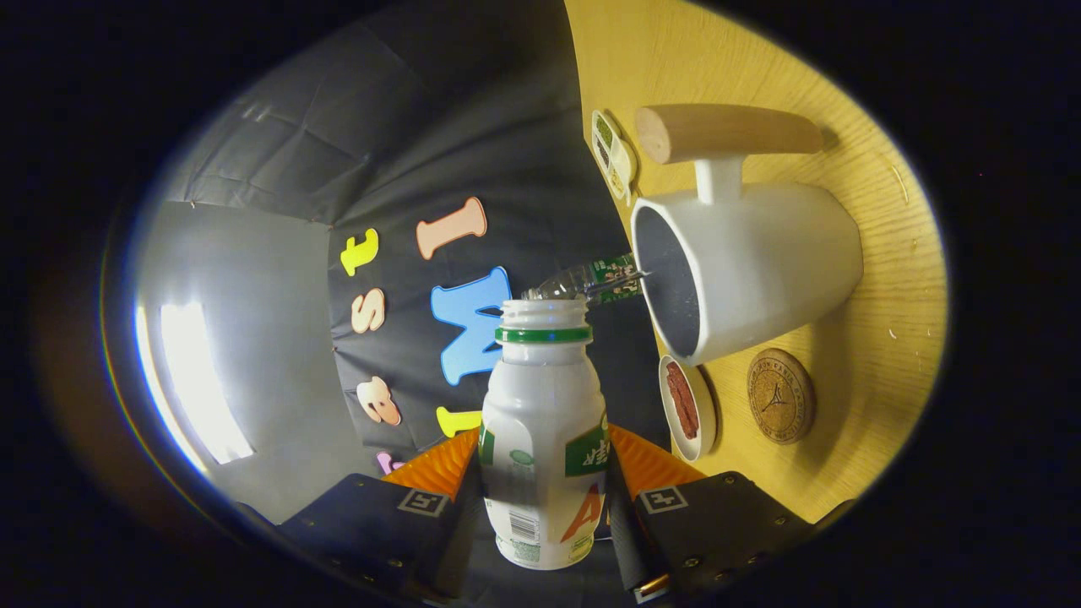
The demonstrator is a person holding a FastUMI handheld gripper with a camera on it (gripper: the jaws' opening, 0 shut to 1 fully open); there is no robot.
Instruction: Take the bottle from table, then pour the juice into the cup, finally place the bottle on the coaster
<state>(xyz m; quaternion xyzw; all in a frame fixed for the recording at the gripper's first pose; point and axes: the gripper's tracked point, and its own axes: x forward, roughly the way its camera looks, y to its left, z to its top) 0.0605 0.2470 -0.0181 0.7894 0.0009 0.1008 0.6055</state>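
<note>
My gripper [545, 485] is shut on a white plastic bottle [543, 422] with a green neck ring and no cap; both fingers press its sides. The whole view is rolled, so the wooden table [878, 253] stands on edge beside the bottle. A white cup [760, 262] with a wooden handle [726, 133] sits on that table, its dark open mouth facing the bottle's neck, a short gap between them. A round cork coaster [780, 396] lies on the table just past the cup, nearer the fingers.
A small white dish [688, 408] with red-brown contents sits between the coaster and the table's edge. A clear plastic bottle [591, 280] shows behind the cup's rim. A small white tray [614, 154] with compartments lies beyond the cup's handle.
</note>
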